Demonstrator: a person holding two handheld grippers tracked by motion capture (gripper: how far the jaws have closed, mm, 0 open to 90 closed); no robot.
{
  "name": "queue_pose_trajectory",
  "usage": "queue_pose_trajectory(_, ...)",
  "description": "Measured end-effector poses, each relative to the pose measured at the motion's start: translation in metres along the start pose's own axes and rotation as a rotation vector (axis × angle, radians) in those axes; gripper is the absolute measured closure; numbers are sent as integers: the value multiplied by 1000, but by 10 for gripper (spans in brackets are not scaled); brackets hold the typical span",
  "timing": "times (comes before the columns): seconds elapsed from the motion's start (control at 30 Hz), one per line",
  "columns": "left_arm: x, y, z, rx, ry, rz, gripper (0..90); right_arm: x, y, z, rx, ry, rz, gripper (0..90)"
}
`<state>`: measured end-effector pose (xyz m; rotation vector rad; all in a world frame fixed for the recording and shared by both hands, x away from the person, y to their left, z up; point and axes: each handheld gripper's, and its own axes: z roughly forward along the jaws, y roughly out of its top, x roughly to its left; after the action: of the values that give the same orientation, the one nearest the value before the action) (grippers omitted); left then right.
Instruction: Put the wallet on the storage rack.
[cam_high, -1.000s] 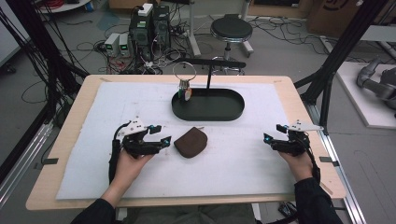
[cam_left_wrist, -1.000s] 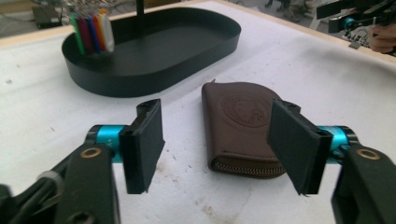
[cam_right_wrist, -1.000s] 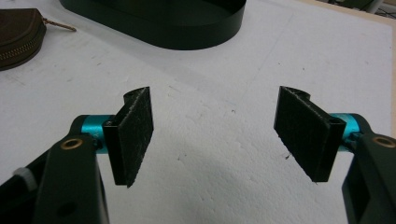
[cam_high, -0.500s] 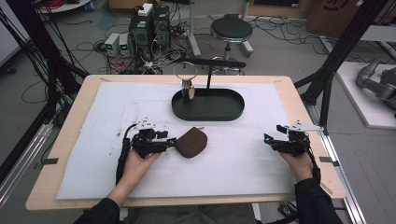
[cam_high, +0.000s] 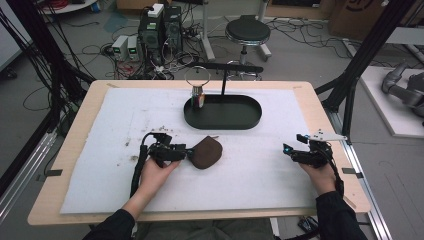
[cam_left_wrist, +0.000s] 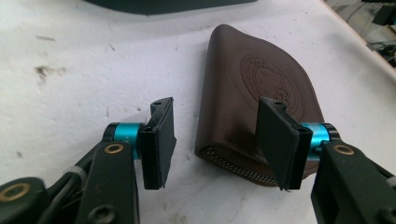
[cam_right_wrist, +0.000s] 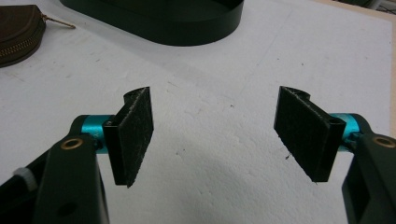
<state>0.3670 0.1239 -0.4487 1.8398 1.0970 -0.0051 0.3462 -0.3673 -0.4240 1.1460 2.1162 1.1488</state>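
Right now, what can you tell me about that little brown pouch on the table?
The pouch is dark brown, leather-looking, with one rounded end, a round emblem stamped on top and a zipper along its edge, closed as far as it shows. It lies flat on the white mat, just in front of the black tray. The left gripper's fingers straddle its near corner, not yet pressing.

The embossed round emblem on the brown pouch (cam_left_wrist: 261, 93) is illegible.
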Motion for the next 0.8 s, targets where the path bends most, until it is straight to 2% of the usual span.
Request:
queue_pose_trajectory(0.07,1,0,0,2,-38,-7,564,0,0,0,-2,0,0,291)
queue_pose_trajectory(0.1,-1,0,0,2,-33,8,593,0,0,0,-4,0,-3,291)
queue_pose_trajectory(0.23,-3,-2,0,-2,-38,36,631,1,0,0,-2,2,-5,291)
queue_pose_trajectory(0.33,-6,-3,1,-11,-72,60,667,1,1,0,-5,-2,-8,292)
queue_pose_trajectory(0.43,-14,-1,-1,-36,-84,128,718,1,1,-1,-8,-1,-8,293)
queue_pose_trajectory(0.47,-14,-1,-1,-36,-84,128,730,1,1,0,-9,-2,-11,293)
queue_pose_trajectory(0.5,-19,0,-3,-46,-85,165,740,1,1,0,-10,0,-12,293)
queue_pose_trajectory(0.53,-19,0,-3,-46,-85,165,746,2,1,0,-10,1,-11,293)
queue_pose_trajectory(0.57,-22,1,-4,-56,-84,196,750,2,1,0,-9,-1,-13,293)
queue_pose_trajectory(0.67,-29,3,-6,-74,-98,253,764,2,1,-1,-13,0,-14,294)
queue_pose_trajectory(0.73,-36,6,-8,-84,-105,311,771,3,2,-1,-19,4,-14,294)
queue_pose_trajectory(0.77,-36,6,-8,-84,-105,311,773,3,2,-1,-19,7,-16,294)
queue_pose_trajectory(0.8,-39,7,-9,-90,-107,343,775,3,2,-1,-22,9,-17,294)
